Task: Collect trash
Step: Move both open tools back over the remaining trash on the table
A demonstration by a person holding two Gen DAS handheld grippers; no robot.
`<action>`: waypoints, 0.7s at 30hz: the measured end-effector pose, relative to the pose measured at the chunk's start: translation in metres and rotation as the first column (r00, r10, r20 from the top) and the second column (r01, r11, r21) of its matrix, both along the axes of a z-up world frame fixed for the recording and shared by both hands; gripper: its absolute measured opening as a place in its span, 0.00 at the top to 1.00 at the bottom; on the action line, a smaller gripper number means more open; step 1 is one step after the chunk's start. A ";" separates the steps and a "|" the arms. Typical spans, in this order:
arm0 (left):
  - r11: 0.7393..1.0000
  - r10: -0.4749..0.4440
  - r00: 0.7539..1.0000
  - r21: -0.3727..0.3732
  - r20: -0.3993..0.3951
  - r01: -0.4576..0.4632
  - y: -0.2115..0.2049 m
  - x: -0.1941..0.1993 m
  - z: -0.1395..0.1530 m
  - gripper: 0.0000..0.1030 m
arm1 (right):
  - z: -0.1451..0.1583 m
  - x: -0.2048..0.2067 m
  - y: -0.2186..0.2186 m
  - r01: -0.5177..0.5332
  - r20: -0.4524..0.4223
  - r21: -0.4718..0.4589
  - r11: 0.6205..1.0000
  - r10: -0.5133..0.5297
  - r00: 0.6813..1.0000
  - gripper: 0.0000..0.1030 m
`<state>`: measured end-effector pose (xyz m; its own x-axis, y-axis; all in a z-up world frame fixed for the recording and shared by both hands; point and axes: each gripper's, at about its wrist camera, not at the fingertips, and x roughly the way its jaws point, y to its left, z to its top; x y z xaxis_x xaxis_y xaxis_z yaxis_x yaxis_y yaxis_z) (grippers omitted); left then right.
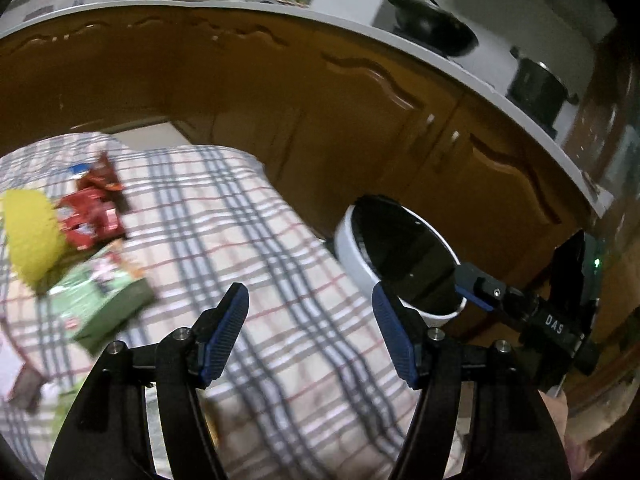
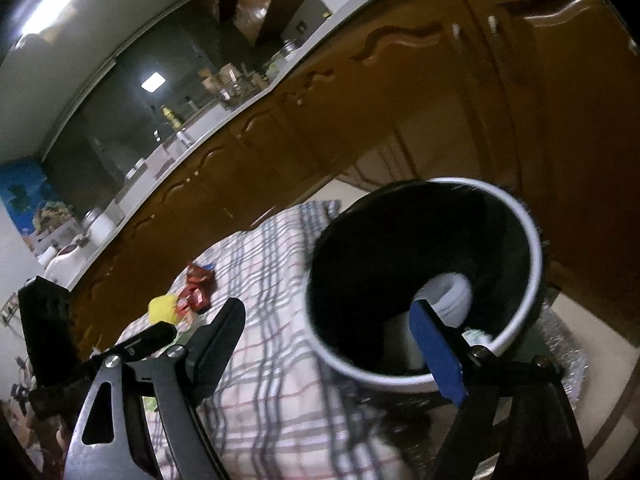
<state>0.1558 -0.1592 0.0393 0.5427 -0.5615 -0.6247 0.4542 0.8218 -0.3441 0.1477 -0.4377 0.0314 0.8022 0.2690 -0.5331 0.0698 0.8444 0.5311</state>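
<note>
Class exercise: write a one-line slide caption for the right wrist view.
Open right gripper at the black-lined bin holding white trash; wrappers remain on the checked cloth.

One bin (image 1: 352,240), two red wrappers (image 1: 92,220), one green packet (image 1: 100,300).

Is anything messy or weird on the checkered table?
Yes. Trash lies scattered on the checkered tablecloth: red snack wrappers, a yellow crumpled thing and a green packet. They belong in the white bin beside the table. Nothing looks spilled or broken.
</note>
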 end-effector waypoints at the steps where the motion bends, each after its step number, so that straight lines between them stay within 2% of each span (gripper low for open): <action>1: 1.000 0.014 1.000 -0.001 0.003 -0.014 0.008 -0.002 0.001 0.37 | 0.000 0.001 0.005 -0.013 0.000 0.002 1.000 0.013 1.000 0.17; 8: 0.995 0.096 0.995 0.003 0.007 -0.096 0.060 -0.013 0.003 0.37 | 0.003 0.002 0.050 -0.117 0.001 -0.007 0.993 0.117 0.993 0.17; 14: 0.984 0.179 0.984 0.018 -0.009 -0.179 0.109 -0.022 0.001 0.37 | 0.011 0.003 0.088 -0.249 0.011 -0.054 0.967 0.250 0.968 0.17; 17: 0.974 0.226 0.974 0.024 -0.025 -0.226 0.133 -0.024 -0.001 0.37 | 0.016 0.006 0.110 -0.348 0.017 -0.087 0.933 0.351 0.936 0.17; 21: 0.951 0.310 0.950 0.037 -0.044 -0.308 0.166 -0.024 -0.003 0.30 | 0.020 0.010 0.142 -0.465 -0.002 -0.164 0.870 0.472 0.882 0.17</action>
<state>0.1319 0.0071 0.0363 0.6551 -0.3525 -0.6683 0.1595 0.9291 -0.3337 0.1580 -0.2952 0.0509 0.6226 0.5347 -0.5714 -0.3717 0.8446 0.3854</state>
